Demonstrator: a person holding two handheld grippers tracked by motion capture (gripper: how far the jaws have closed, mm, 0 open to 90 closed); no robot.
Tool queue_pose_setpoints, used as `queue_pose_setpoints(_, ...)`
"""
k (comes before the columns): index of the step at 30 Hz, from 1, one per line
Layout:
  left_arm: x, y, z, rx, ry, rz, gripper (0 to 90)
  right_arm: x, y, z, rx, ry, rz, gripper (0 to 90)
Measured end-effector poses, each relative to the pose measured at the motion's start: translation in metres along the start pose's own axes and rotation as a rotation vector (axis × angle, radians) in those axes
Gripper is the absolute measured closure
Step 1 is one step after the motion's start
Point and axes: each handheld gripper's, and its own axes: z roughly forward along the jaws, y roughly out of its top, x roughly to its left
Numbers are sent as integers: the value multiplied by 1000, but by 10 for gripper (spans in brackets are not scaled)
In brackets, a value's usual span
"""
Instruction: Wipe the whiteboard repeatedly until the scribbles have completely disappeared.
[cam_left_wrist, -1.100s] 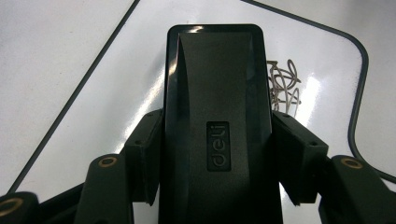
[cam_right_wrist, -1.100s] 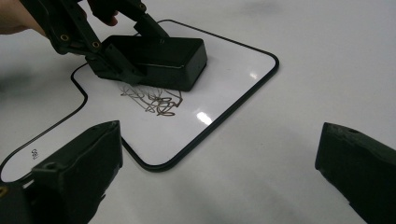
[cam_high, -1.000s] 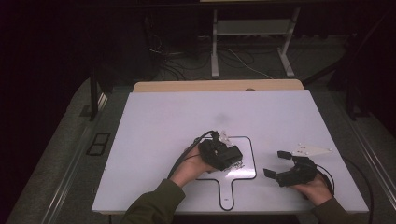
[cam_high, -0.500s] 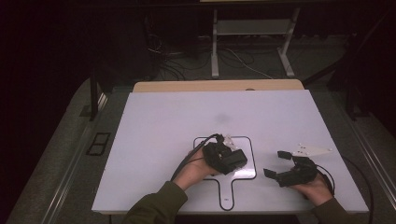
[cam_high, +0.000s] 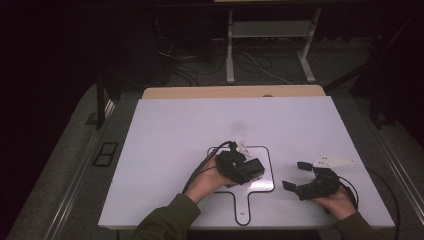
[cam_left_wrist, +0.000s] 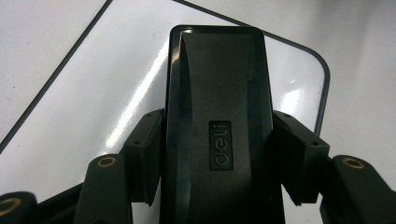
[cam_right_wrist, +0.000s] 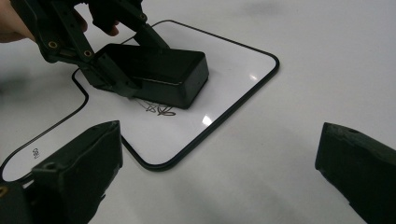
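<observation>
- A white table (cam_high: 165, 150) stands in a dark room, with a small whiteboard (cam_high: 267, 167) lying flat on its near middle.
- The left gripper (cam_left_wrist: 215, 154) is clamped on a black eraser (cam_left_wrist: 217, 93), which rests on the whiteboard, just beside a scribble (cam_right_wrist: 159, 109).
- Judged step: wiping the marks off; next, the eraser needs sliding over that scribble, pressed flat.
- The right gripper (cam_high: 305, 177) rests to the right with its jaws wide apart, holding nothing.
- The whiteboard's black rim is close; it may shift, though that is hard to judge.
- Far and left lies open table.
</observation>
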Motion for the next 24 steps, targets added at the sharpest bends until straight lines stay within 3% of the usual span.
queue_pose_setpoints(4, -5, 4, 3, 17, -5, 35, 395, 0, 0, 0, -1, -1, 0, 0)
queue_pose_setpoints(9, -15, 11, 8, 25, 18, 83, 396, 0, 0, 0, -3, -2, 0, 0)
queue_pose_setpoints(17, -4, 16, 11, 18, 84, 60, 398, 0, 0, 0, -3, -3, -4, 0)
queue_pose_setpoints(21, -6, 18, 13, 19, 69, 66, 398, -1, 0, -1, -6, -5, -1, 0)
queue_pose_setpoints(24, -15, 21, 16, 25, 49, 93, 398, -1, 0, -1, -9, -6, 2, 0)
